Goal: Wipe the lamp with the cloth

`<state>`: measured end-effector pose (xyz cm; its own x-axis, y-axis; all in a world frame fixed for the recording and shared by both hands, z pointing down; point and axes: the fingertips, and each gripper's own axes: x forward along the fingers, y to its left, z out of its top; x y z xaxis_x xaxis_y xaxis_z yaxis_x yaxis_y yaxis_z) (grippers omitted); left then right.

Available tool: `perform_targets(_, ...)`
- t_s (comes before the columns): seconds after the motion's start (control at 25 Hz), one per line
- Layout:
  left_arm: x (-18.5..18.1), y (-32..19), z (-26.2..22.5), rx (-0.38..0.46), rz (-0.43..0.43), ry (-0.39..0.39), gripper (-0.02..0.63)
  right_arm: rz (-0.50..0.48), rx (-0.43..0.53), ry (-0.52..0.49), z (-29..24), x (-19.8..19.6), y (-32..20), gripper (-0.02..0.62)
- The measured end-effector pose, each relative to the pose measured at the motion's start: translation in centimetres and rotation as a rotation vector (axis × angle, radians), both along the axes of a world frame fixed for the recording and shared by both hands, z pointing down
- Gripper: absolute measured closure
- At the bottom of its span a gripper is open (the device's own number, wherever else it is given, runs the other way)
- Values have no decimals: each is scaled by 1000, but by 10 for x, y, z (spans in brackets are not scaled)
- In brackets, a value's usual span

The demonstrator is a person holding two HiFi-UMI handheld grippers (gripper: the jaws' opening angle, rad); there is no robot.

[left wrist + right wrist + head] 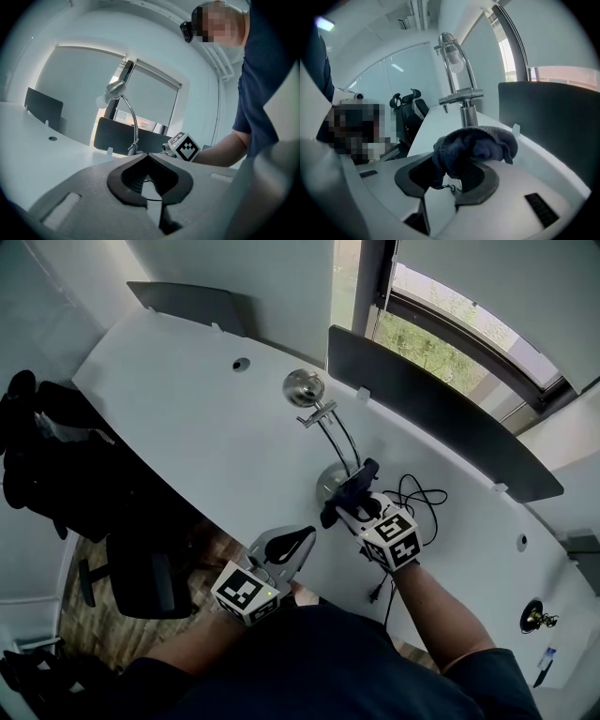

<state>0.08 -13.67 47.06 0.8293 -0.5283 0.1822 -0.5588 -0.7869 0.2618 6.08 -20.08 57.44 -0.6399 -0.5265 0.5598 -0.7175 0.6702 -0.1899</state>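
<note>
Lamp: the chrome lamp [337,435] stands upright on the white surface [187,418], at the middle towards the far edge. Its round head [304,387] is at the far left of its round base [330,480], at the end of a thin bent arm.
Cloth: the dark blue cloth [476,145] is bunched at the tip of the right gripper [354,495], just beside the lamp base on its right. In the right gripper view the lamp post rises directly behind it. I cannot tell if the cloth touches the base.
Right fingers: closed on the cloth, which swells out over them.
Left gripper: the left gripper [147,157] is at the near edge of the surface, to the near left of the lamp base and apart from it. It points towards the lamp.
Left fingers: closed together at the tips, with nothing between them.
Cable: a black cable [419,495] lies in loops on the surface, to the right of the right gripper.
Partitions: a dark panel [441,418] stands along the far edge, behind the lamp.
Around: a black office chair [56,456] is to the left of the surface, and a window [441,343] is at the far right.
</note>
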Motion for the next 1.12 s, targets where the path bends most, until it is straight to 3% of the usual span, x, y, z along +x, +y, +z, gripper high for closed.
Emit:
perform_targets(0.68, -16, -4, 15, -45, -90, -22, 600, -47, -261, 42, 103, 1, 4, 459)
perform_targets(0.88, -14, -2, 15, -33, -92, -9, 600, -85, -266, 91, 106, 10, 5, 459)
perform_targets(1.12, -5, -1, 8, -16, -79, 4, 601, -132, -191, 260, 100, 31, -4, 459)
